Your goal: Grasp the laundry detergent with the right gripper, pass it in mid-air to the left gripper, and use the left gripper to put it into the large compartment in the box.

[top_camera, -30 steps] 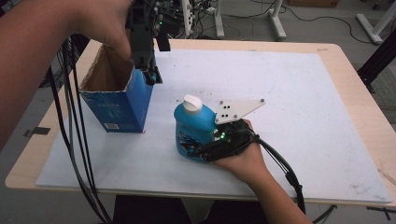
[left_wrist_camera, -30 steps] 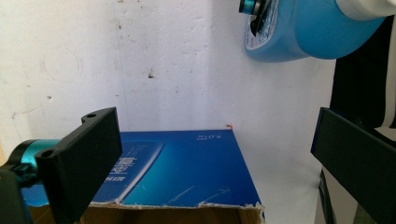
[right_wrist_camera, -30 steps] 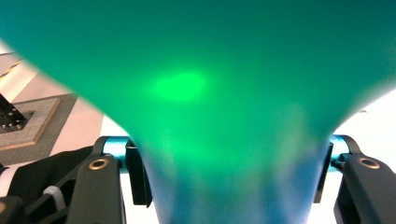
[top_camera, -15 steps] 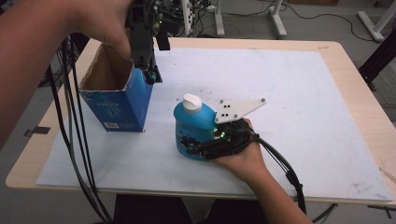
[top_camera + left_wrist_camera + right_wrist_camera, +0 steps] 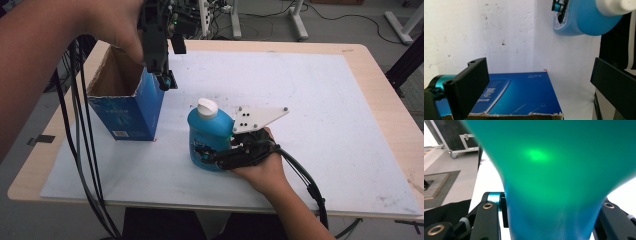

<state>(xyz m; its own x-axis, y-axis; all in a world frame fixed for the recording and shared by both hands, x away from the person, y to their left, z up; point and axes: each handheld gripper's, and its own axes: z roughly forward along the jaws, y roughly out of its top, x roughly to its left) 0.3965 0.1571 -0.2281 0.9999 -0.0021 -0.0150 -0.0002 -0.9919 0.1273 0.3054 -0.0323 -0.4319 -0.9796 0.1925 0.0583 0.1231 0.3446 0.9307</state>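
A blue bottle point(image 5: 207, 132) with a white cap stands upright on the white sheet, near the middle front. My right gripper point(image 5: 212, 155) is shut on its lower body from the near side; in the right gripper view the bottle point(image 5: 554, 170) sits between the two jaws. An open-topped blue cardboard box point(image 5: 127, 107) stands to the left of the bottle. My left gripper point(image 5: 167, 82) hangs open just above the box's right rim. In the left gripper view its jaws stand wide apart with nothing between them, over the box's blue side point(image 5: 521, 95), with the bottle point(image 5: 584, 17) farther off.
A white sheet point(image 5: 310, 100) covers most of the wooden table point(image 5: 385, 90). Black cables point(image 5: 80, 150) hang down past the table's left edge, and another cable point(image 5: 305, 185) trails from the right gripper. Stand legs point(image 5: 300, 25) are on the floor beyond the far edge.
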